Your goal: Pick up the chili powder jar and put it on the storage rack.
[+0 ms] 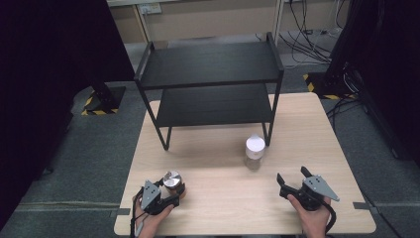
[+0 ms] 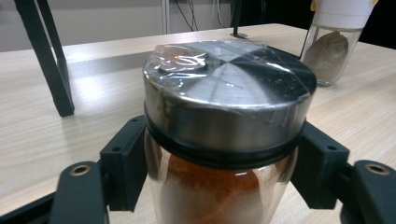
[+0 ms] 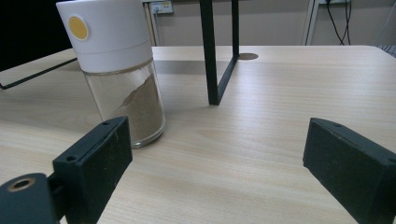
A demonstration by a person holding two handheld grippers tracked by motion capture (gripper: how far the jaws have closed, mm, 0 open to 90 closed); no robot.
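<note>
Wood worktop [image 1: 223,198] carries a black 2-tier shelf rack [image 1: 210,82] at the far side, both tiers bare. White-capped jar [image 1: 254,148] w/ brown powder stands by the rack's front right leg, untouched. Steel-lidded jar [image 1: 173,182] of orange spice sits near the front left edge, upright on the worktop. Left hand-held gripper [image 1: 174,192] is clamped on it below the lid; right hand-held gripper [image 1: 291,179] gapes wide, holding nothing. Judged: 1st grasp made, no lift yet; moving both jars is prob. left.
</note>
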